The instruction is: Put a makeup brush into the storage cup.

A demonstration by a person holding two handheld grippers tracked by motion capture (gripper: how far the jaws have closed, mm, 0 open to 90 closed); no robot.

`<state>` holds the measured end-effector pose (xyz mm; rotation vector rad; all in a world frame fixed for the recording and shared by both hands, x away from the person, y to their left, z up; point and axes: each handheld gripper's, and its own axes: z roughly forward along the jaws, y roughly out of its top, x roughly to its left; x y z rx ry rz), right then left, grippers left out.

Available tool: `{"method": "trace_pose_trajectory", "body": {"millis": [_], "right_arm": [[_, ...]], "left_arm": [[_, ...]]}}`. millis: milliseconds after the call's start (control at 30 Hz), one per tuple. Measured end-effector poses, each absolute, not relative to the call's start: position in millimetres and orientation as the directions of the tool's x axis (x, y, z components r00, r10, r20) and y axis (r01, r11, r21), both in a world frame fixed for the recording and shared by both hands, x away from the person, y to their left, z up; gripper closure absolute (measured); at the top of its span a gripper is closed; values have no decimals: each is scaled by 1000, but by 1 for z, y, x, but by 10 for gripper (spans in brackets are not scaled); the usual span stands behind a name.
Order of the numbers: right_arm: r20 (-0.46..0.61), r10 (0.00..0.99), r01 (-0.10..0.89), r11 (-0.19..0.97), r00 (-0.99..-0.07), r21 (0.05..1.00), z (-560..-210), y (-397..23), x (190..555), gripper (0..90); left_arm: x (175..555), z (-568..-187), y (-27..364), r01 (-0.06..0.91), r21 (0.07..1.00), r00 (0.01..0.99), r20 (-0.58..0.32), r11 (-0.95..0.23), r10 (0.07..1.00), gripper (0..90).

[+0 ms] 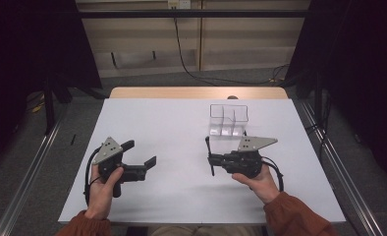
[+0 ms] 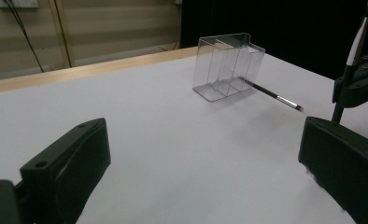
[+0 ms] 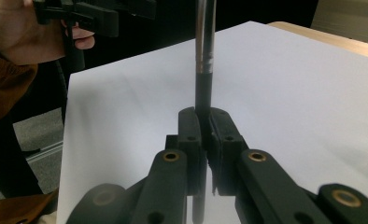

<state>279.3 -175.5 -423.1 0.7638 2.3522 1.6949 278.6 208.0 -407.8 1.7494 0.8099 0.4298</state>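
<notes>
No writing legible anywhere on the gear or the container. White table [image 1: 181, 196] with a wooden strip along its far edge; dark curtains either side, a cable hanging down the pale back wall. At the left, the left hand [image 1: 102, 189] grips the left gripper [image 1: 141, 153] by its handle low over the sheet, grey three-cornered plate on top, jaws pointing toward the table's middle and spread wide with nothing between them; its own view shows bare white sheet between the two black jaws. Right of centre, toward the far side, a clear plastic organizer [image 1: 229, 119] stands upright with divided compartments; a thin black brush with a pale tip [image 2: 275, 96] lies on the table beside it, its handle end at the organizer's foot. Just nearer the person than the organizer, the right hand [image 1: 260, 183] holds the right gripper [image 1: 211, 156], pointing left across the table, jaws clamped tight on a thin black brush [image 1: 209, 156], which crosses the jaws and sticks out past them on both sides. Nothing stands between the grippers and the organizer.
</notes>
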Motion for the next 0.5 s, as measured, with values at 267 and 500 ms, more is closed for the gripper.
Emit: {"method": "trace_pose_trajectory", "body": {"millis": [267,500], "right_arm": [[173,487,317,231,-856,920,-422,-176,280,843],[174,496,320,228,-851,920,-422,-178,282,844]], "left_arm": [[272,-411,222,271,953,697,-94,-139,711,22],[268,-423,240,256,960,684,-96,-115,723,19]]}}
